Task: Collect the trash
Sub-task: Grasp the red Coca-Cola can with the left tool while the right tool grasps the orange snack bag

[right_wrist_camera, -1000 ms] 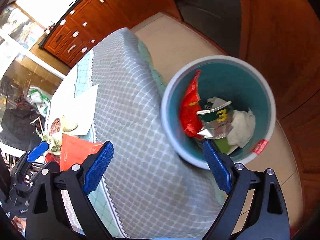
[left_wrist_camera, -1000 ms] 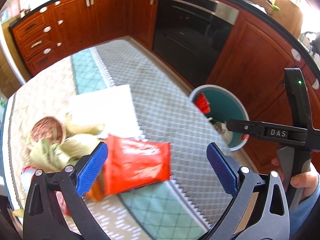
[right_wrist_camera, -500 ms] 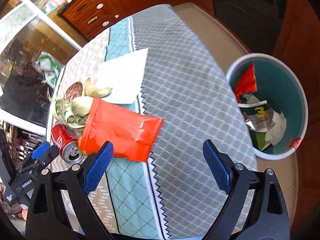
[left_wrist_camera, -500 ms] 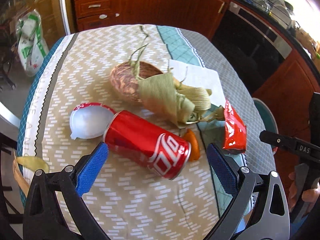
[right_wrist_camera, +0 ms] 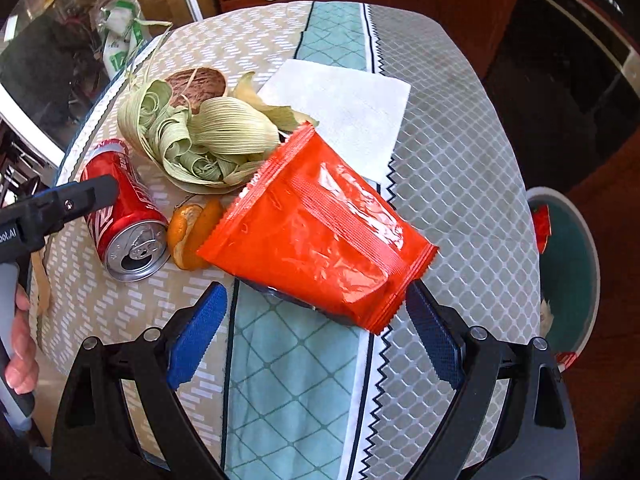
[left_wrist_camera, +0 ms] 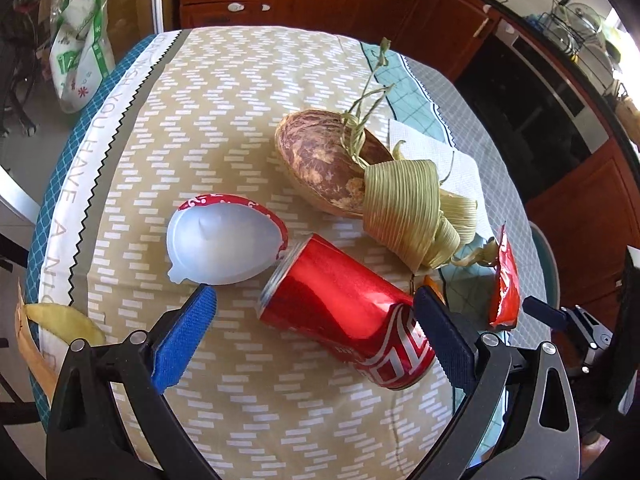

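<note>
Hovering open over table point(left_wrist_camera: 224, 92): left gripper point(left_wrist_camera: 316, 332) fingers straddle the lying red cola can point(left_wrist_camera: 344, 312); right gripper point(right_wrist_camera: 316, 326) fingers spread around the orange snack bag point(right_wrist_camera: 320, 228). Trash bin point(right_wrist_camera: 572, 256) beside table, right.

You get bright daylight and sharp focus in both views; glare flares off the red can point(left_wrist_camera: 344, 316) and orange packet point(right_wrist_camera: 320, 232), and fisheye bending darkens the corners.
</note>
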